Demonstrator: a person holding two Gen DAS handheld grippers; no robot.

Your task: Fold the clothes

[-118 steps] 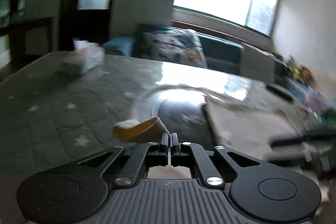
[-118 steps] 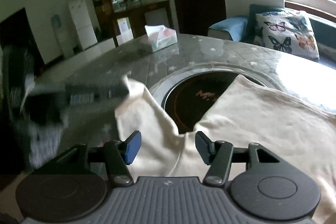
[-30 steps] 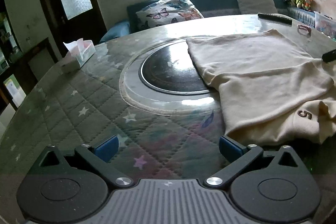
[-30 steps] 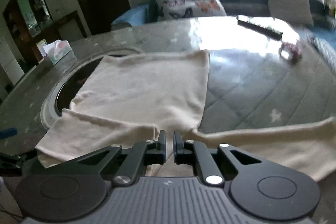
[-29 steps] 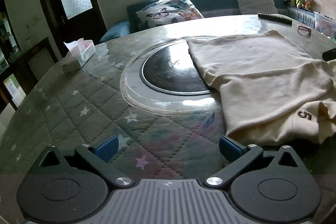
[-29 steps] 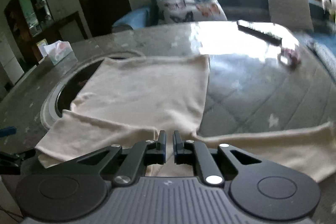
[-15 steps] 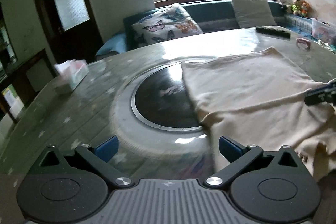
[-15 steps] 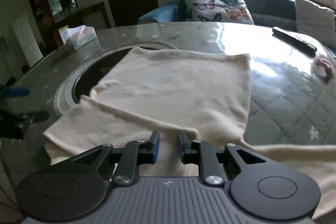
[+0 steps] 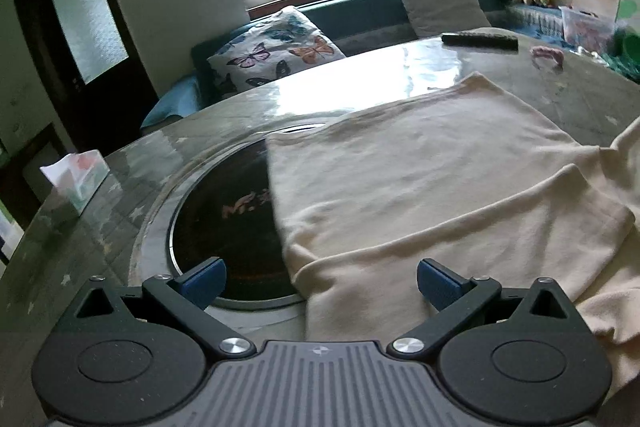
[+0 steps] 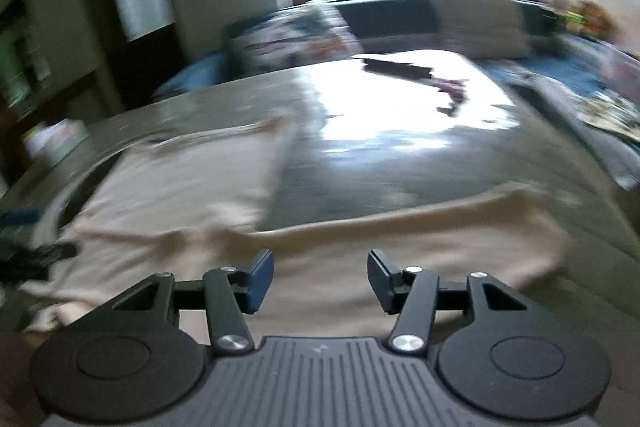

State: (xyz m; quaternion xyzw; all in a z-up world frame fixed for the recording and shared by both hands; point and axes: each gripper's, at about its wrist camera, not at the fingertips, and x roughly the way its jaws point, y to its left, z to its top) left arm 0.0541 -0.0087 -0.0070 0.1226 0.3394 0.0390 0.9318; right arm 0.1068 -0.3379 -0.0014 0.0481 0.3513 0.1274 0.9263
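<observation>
A cream long-sleeved garment [image 9: 420, 179] lies spread on the round table, one sleeve folded across its body. My left gripper [image 9: 320, 281] is open and empty, low over the garment's near left edge by the dark round hob [image 9: 228, 223]. In the blurred right wrist view the garment [image 10: 400, 247] lies with its other sleeve stretched to the right. My right gripper [image 10: 320, 281] is open and empty just above the cloth. The left gripper [image 10: 24, 251] shows dimly at that view's left edge.
A tissue box [image 9: 76, 179] stands at the table's left. A black remote [image 9: 480, 39] and a pink object [image 9: 548, 55] lie at the far right of the table. A sofa with a butterfly cushion [image 9: 276, 57] stands behind the table.
My right gripper has opened and let go of the garment, and swings right with blur. My left gripper, open throughout, has moved forward and right to the garment's near edge.
</observation>
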